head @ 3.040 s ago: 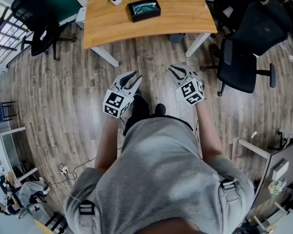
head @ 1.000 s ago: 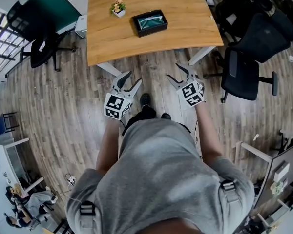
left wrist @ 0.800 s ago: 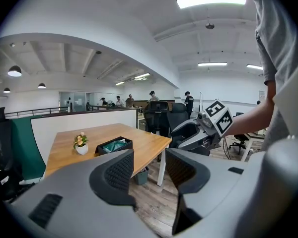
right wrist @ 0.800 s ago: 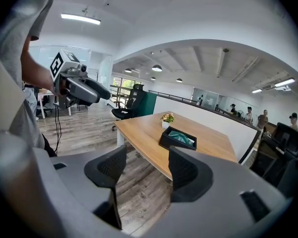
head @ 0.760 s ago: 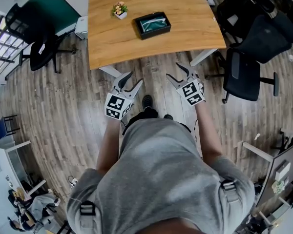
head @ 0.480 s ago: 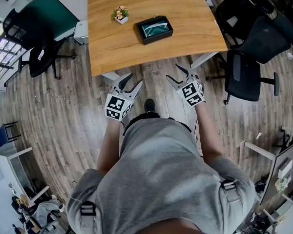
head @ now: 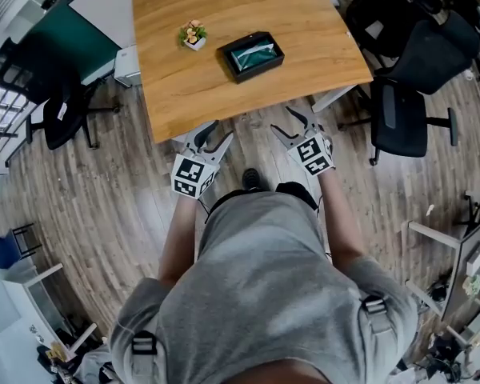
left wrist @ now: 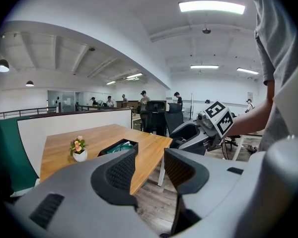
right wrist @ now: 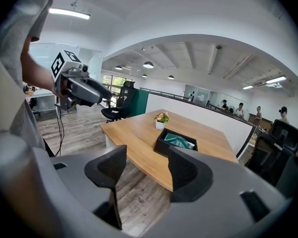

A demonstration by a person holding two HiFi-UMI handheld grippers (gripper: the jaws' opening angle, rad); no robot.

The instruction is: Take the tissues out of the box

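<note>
A black box [head: 250,55] with green-packed tissues [head: 254,54] inside lies on the wooden table [head: 184,86], also in the left gripper view as the box [left wrist: 118,148] and in the right gripper view as the box [right wrist: 176,143]. My left gripper [head: 213,132] hovers over the floor just short of the table's near edge, its jaws closing with nothing between them. To its right my right gripper [head: 287,121] stands open and empty, level with it and well short of the box.
A small potted flower [head: 192,36] stands left of the box. Black office chairs [head: 404,118] stand at the right, another chair [head: 60,110] at the left. A white table leg [head: 326,98] is near my right gripper. Wood floor lies underfoot.
The person has walked toward the table; its near edge now lies just ahead of both grippers. The grippers keep their pose, both empty.
</note>
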